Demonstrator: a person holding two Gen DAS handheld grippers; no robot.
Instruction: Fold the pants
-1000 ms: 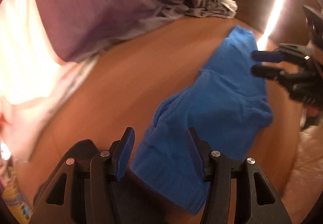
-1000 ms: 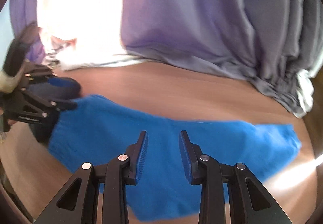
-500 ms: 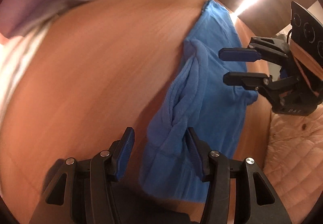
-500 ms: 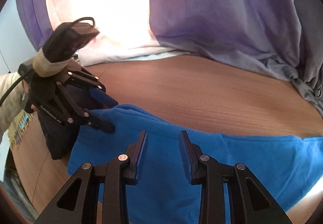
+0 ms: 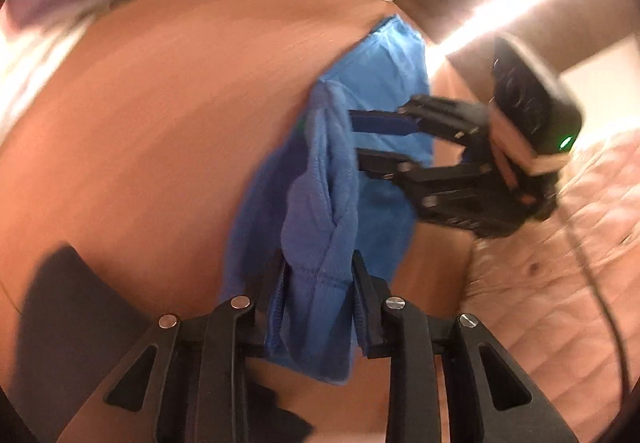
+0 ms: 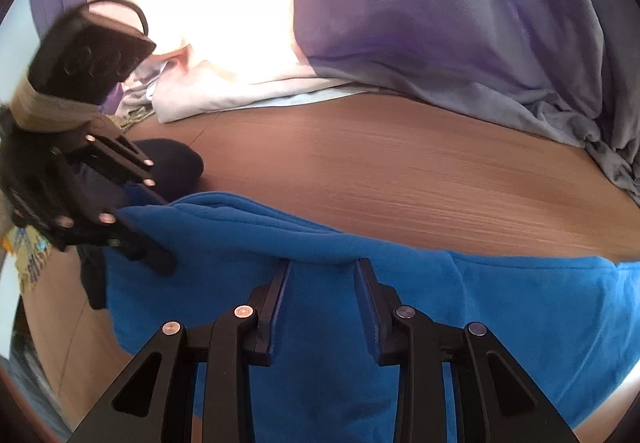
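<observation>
Bare wooden tabletop (image 6: 400, 171) beyond blue pants (image 6: 520, 307) (grey curtain (image 6: 460, 23) behind)

We see a brown wood-grain tabletop (image 6: 400, 171), a grey-purple draped curtain (image 6: 440, 15) behind it, and a dark navy cloth bundle (image 6: 176, 163) lying on it.

The left black plastic two-finger gripper (image 5: 318, 285) has blue ribbed pads on the inner faces of its fingers, silver round screws at the linkage joints and triangular cut-outs in the arms. The right black plastic gripper (image 5: 356, 141) looks the same; behind its fingers beige tape binds a black box with a green light and a black cable.
</observation>
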